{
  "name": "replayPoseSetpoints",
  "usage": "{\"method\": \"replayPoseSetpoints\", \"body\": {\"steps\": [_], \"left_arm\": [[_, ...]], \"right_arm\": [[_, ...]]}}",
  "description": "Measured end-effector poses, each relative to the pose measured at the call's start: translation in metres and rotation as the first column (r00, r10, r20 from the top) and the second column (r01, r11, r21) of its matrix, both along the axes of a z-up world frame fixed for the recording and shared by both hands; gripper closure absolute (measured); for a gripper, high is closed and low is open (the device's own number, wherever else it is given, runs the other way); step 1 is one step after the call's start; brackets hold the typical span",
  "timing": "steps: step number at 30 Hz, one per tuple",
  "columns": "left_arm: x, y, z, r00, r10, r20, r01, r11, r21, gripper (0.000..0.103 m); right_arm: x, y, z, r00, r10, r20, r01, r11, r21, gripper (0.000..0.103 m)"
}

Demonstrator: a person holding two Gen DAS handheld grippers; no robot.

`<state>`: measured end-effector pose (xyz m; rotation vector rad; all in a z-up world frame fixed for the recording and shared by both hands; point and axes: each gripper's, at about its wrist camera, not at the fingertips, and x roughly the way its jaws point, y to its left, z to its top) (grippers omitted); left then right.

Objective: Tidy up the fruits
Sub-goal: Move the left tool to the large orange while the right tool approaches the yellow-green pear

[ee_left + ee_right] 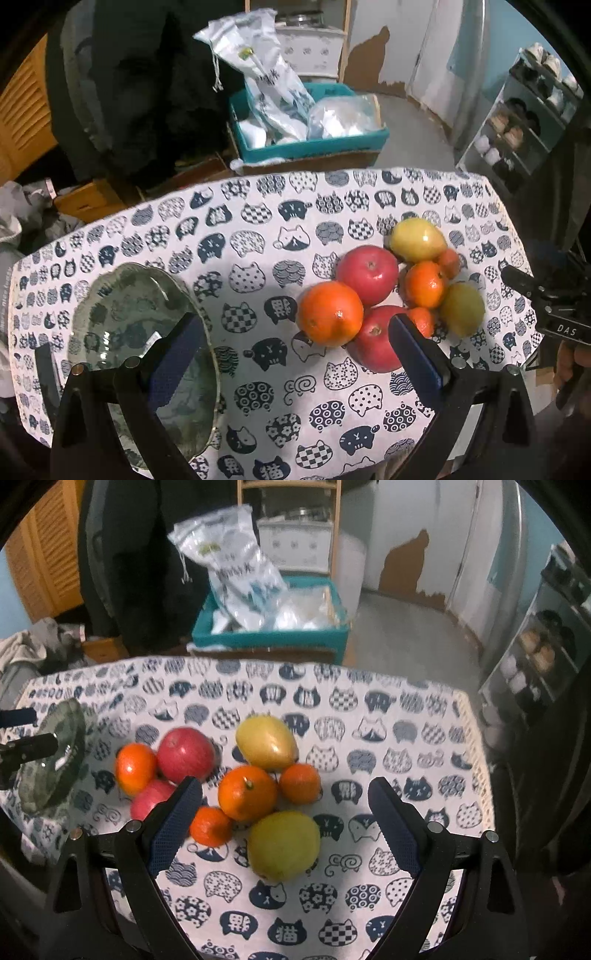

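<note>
A pile of fruit lies on the cat-print cloth [258, 229]. It holds a big orange [330, 314], two red apples [367, 275] [373, 347], a yellow mango [417, 240], a greenish round fruit [461, 308] and several tangerines [424, 284]. A glass plate [129, 314] sits left of the pile. My left gripper [295, 321] is open; its left finger overlaps the plate's rim and its right finger is in front of the near apple. My right gripper [284, 786] is open above the greenish fruit [282, 843] and an orange [247, 794], holding nothing.
The table ends just beyond the cloth at the far and right sides. Behind it stand a teal crate [310, 144] with plastic bags, a dark hanging coat [140, 92] and a shoe rack [517, 129]. The right gripper [546, 299] shows at the left wrist view's right edge.
</note>
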<state>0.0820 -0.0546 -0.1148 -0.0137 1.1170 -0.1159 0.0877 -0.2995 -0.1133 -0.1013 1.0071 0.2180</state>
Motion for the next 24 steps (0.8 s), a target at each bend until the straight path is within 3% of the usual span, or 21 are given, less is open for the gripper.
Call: {"method": "replayPoseSetpoints", "body": {"steps": [24], "left_arm": [[0.035,-0.012,-0.066,0.987,0.021,-0.162,-0.032,0.998,-0.062,0.001]], "right_arm": [[0.015,-0.007,-0.104,0.961,0.036,-0.276,-0.043,0.999,-0.019,0.013]]}}
